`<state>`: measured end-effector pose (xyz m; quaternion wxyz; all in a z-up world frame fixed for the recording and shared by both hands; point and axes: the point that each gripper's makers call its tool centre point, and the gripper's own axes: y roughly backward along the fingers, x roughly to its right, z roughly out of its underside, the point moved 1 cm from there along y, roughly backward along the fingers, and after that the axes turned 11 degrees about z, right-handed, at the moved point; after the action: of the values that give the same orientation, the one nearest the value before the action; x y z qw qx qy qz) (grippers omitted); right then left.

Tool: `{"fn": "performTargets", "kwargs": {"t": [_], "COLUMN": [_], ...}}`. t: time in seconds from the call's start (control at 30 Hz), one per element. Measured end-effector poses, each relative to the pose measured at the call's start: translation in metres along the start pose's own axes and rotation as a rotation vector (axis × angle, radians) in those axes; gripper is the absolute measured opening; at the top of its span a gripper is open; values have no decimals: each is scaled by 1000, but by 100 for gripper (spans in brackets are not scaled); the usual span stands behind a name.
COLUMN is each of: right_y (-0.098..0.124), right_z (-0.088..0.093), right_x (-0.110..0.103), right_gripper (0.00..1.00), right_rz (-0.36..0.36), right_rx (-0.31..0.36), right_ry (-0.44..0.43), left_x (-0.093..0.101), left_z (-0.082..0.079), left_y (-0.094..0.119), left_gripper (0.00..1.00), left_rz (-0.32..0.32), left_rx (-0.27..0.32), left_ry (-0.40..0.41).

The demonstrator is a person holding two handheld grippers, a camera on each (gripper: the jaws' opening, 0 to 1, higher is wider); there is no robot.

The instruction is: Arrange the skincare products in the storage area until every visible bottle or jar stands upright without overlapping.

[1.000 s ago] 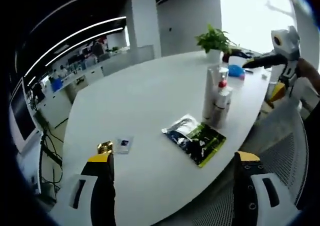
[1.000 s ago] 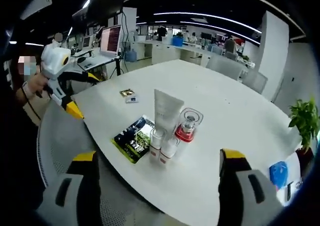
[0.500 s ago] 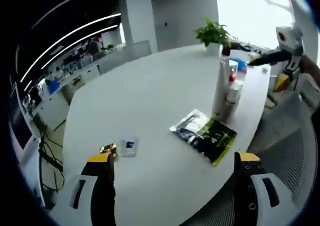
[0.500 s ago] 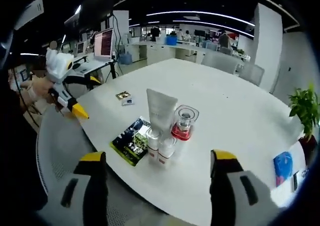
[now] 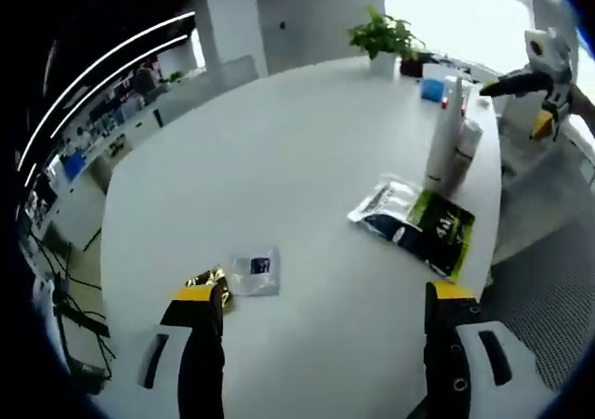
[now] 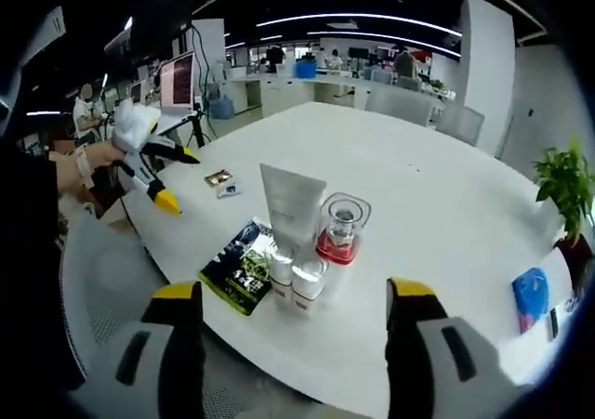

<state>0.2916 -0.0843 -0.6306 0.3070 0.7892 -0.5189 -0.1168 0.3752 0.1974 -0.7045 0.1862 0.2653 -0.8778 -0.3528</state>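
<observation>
A white tube (image 6: 291,205), a clear jar with a red base (image 6: 341,229) and two small white bottles (image 6: 282,268) stand upright in a tight cluster near the table's edge. Ahead of my right gripper (image 6: 293,291), which is open and holds nothing, they sit just beyond its jaws. In the left gripper view the same cluster (image 5: 448,140) is far to the right. My left gripper (image 5: 323,294) is open over the white table (image 5: 279,140), close to a gold sachet (image 5: 206,278) and a small clear sachet (image 5: 256,272). The left gripper (image 6: 153,159) also appears held by a hand at the left.
A green and black flat packet (image 5: 414,222) lies beside the cluster (image 6: 237,266). A potted plant (image 5: 381,33) and a blue packet (image 6: 530,298) sit at the far end. A mesh chair (image 6: 102,289) stands by the near edge. Desks and monitors fill the room behind.
My left gripper has moved in over the table toward the two small sachets, so they now sit near its left jaw. The right gripper has barely shifted; the products have not moved.
</observation>
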Motion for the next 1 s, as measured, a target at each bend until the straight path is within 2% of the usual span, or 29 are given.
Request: {"fn": "performTargets", "kwargs": {"t": [0.03,0.13,0.23,0.33,0.43,0.53,0.7,1.0], "right_y": [0,-1,-1,0,0,-1,-3,-6], "right_z": [1,4,5,9,11,14,14,19], "right_x": [0,0,1,3,4,5,4,4], "right_gripper": [82,81,79,78,77,76,75,75], "right_rz": [4,15,34,51,60,65,62,56], "right_rx": [-3,-17,-17,-27,-35,-44,-45,-61], "right_ry": [-4,-9,-24,-45,-58,-61,-73,-82], "left_x": [-2,-10,-19,-29,-40,-42,-41,-52], "left_z": [0,15,21,30,33,32,37,25], "left_y": [-2,-20,-34,-39,-40,-43,-49,-61], "left_gripper": [81,74,76,75,71,71,72,72], "left_rz": [2,27,25,-3,-21,-10,-3,-10], "left_rx": [-4,-70,-58,-77,-71,-56,-85,-72], "left_ry": [4,100,180,265,270,302,314,284]}}
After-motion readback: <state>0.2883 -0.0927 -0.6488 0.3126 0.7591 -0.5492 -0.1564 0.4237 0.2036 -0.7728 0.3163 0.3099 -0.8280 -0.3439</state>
